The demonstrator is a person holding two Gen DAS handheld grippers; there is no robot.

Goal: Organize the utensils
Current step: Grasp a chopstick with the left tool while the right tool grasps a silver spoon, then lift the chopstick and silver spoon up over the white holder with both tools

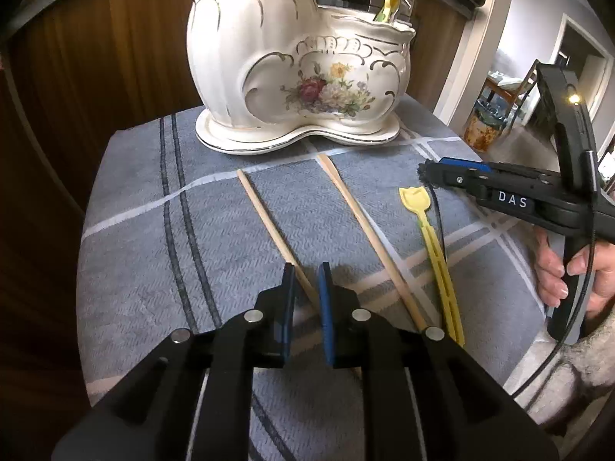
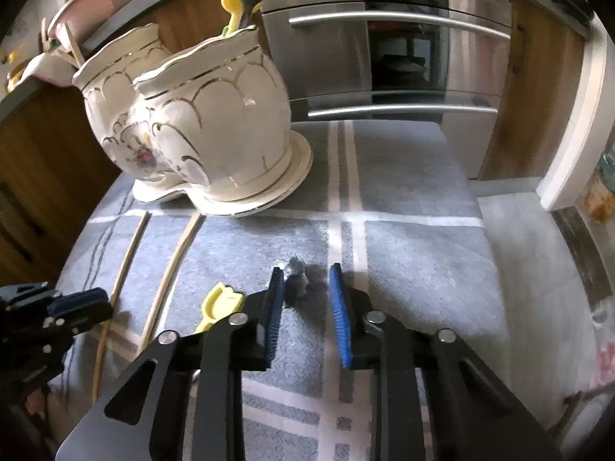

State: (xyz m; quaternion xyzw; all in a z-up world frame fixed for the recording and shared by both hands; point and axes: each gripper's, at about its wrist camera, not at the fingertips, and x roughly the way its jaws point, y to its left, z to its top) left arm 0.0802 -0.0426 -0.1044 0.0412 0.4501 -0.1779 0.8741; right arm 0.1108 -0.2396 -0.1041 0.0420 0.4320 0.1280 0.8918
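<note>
Two wooden chopsticks lie on a grey checked cloth (image 1: 146, 238). My left gripper (image 1: 306, 271) is shut on the near end of the left chopstick (image 1: 265, 215), which crosses between its blue pads. The other chopstick (image 1: 369, 238) and a yellow plastic pick (image 1: 434, 242) lie free to the right. A thin black utensil (image 1: 438, 223) lies beside the pick. Its dark head (image 2: 296, 282) sits between my right gripper's (image 2: 307, 296) pads, close to the left one, with a gap to the right one. A white floral ceramic holder (image 1: 292, 69) stands behind, with forks and a yellow utensil in it.
A steel oven front (image 2: 384, 23) with bar handles and wooden cabinets (image 1: 96, 57) rise behind the table. The cloth's right edge (image 2: 476, 207) drops to the floor. A person's hand (image 1: 553, 269) grips the right tool's handle, and a black cable (image 1: 576, 330) hangs from it.
</note>
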